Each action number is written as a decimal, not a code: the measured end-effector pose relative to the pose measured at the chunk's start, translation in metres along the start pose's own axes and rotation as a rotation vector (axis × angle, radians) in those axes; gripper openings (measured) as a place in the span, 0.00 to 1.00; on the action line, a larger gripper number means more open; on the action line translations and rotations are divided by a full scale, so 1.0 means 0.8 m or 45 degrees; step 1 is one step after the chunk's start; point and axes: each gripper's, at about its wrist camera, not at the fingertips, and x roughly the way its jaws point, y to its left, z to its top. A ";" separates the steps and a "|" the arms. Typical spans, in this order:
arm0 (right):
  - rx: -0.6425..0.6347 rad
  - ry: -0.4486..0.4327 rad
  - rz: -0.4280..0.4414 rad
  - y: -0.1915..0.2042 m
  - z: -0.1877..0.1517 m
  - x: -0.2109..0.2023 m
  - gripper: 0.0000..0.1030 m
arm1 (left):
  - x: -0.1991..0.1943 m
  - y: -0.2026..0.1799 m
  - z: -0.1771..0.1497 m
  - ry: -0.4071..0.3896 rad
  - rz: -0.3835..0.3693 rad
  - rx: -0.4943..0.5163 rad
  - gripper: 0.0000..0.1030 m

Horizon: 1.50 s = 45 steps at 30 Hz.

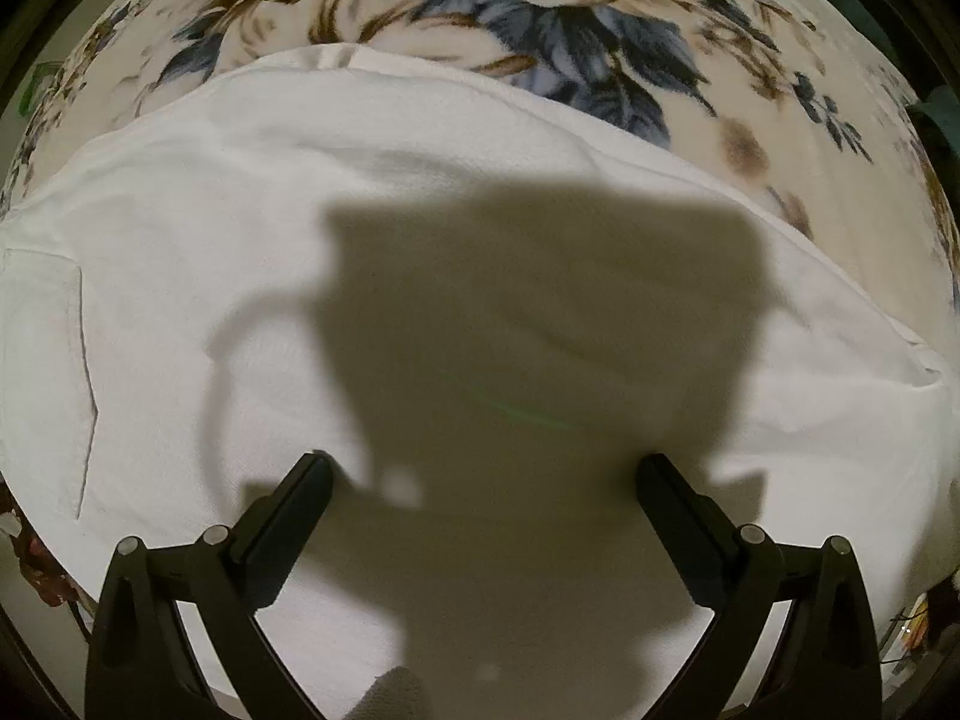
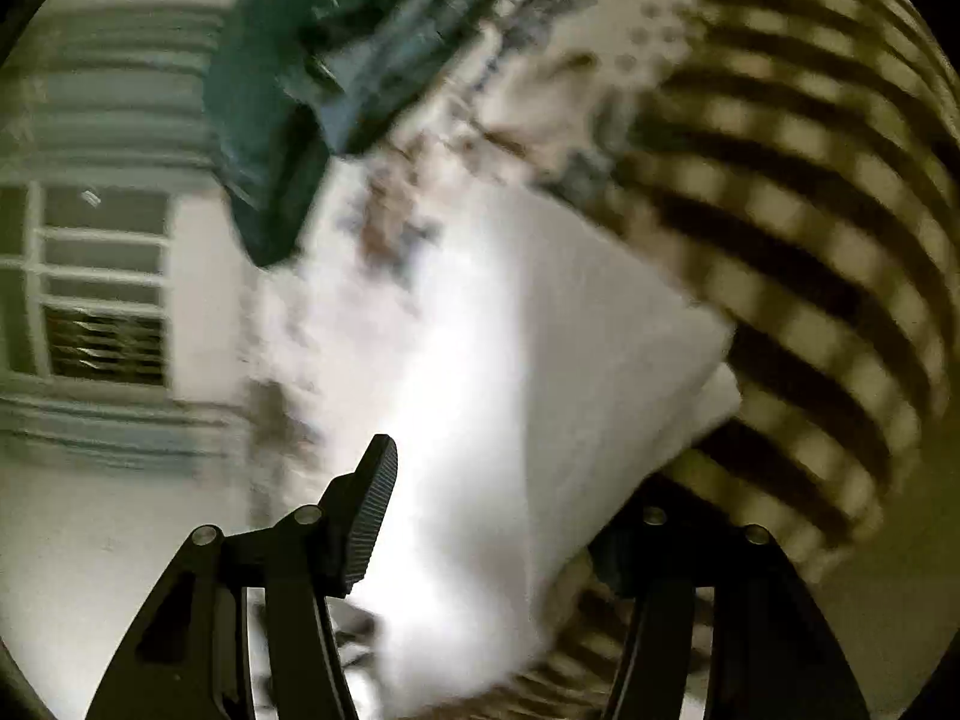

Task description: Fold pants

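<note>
White pants (image 1: 300, 228) lie spread flat on a floral blanket (image 1: 540, 12), filling most of the left wrist view; a pocket seam shows at the far left. My left gripper (image 1: 483, 468) hovers just above the fabric, open and empty, casting its shadow on it. In the blurred right wrist view a white folded part of the pants (image 2: 540, 330) hangs between the fingers of my right gripper (image 2: 498, 480). The jaws stand wide apart; the right fingertip is hidden behind the cloth, so I cannot tell whether it grips.
A dark teal garment (image 2: 288, 90) lies on the blanket at the top of the right wrist view. A brown-and-cream checked cloth (image 2: 810, 180) is at the right. A window (image 2: 90, 282) and wall are at the left.
</note>
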 end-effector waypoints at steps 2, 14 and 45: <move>0.075 0.032 -0.001 -0.023 -0.010 0.013 0.59 | 0.001 -0.002 0.000 -0.001 0.003 0.000 1.00; 0.362 -0.125 0.186 -0.056 0.040 0.037 0.12 | 0.003 0.000 -0.007 -0.062 0.005 0.010 1.00; -0.804 0.280 -0.139 0.332 -0.324 0.185 0.05 | -0.132 0.224 -0.072 -0.207 -0.008 -0.358 1.00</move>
